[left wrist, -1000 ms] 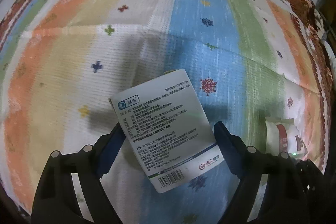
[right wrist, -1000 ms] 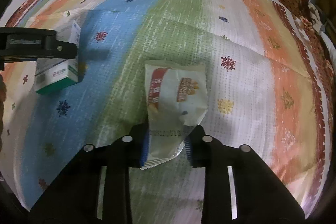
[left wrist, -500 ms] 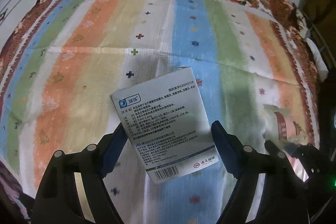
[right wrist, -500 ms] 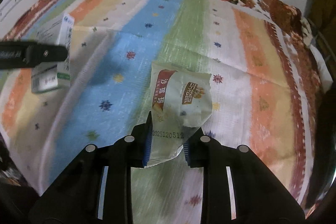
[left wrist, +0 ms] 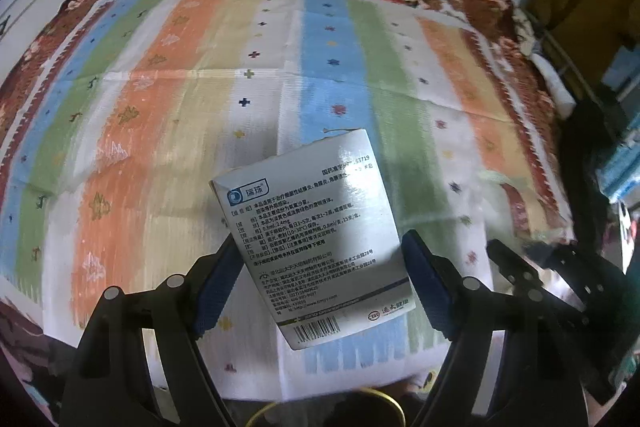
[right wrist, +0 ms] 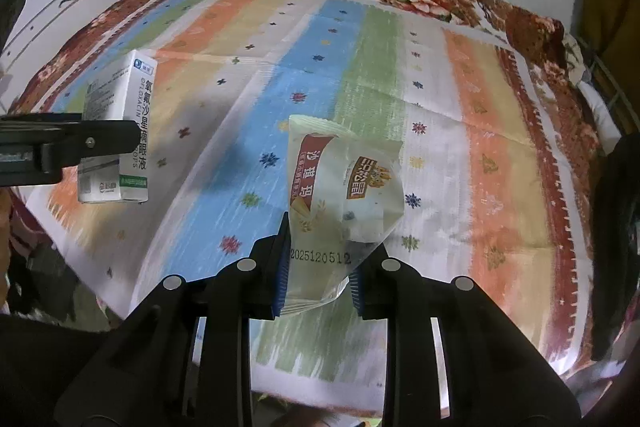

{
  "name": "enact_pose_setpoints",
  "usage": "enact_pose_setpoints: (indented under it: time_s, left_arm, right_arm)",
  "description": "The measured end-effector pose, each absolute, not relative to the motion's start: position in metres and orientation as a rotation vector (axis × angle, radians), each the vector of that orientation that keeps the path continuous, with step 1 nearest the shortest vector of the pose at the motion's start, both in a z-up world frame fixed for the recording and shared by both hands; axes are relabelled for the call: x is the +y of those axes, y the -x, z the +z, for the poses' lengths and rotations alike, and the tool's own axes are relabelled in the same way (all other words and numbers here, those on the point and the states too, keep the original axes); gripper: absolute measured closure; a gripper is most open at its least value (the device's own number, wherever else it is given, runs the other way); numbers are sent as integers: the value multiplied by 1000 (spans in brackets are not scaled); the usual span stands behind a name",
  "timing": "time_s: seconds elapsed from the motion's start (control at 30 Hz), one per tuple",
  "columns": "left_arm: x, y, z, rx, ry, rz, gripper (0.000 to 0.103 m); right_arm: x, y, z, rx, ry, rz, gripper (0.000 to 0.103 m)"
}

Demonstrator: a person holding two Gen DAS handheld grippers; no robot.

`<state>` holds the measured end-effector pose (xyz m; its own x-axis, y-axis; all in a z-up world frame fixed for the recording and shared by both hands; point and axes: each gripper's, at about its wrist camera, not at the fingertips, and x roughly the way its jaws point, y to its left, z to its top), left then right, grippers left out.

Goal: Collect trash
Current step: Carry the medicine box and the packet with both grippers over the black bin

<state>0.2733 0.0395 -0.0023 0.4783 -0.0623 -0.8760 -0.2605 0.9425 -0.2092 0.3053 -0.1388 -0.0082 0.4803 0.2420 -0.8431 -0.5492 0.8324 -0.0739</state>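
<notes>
Now, left wrist view:
Left gripper: blue pads set wide, clamping the box by its two side edges.
Box: white medicine carton with printed text and a barcode at its lower end, tilted, held in the air above the blanket.
Blanket: striped in orange, yellow, blue and green with small cross marks; a brown floral border runs round its far and side edges.
Right gripper: black frame at the right of the box, seen from the side; its finger state cannot be told from this view.
Ring: thin yellow loop at the bottom edge, below the box.

Next, right wrist view:
Right gripper: fingers drawn close, pinching the wrapper's lower end between blue pads.
Wrapper: crinkled snack packet, white with a red band and a printed date, hanging clear above the blanket.
Left gripper: black arm at far left, well apart from the wrapper.
Box: upright in that arm, over the blanket's left edge.
</notes>
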Motion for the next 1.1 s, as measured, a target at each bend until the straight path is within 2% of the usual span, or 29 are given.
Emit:
enact_pose_setpoints:
  time_s: [0.7,1.1]
  left_arm:
    - [25,-149,36,925,362,-57,25]
    - [12,-82,22,901,336,-111,25]
  right_arm:
    - [-179,-205,18,987,188,558,80]
    - [-196,-134,5,990,117,627,80]
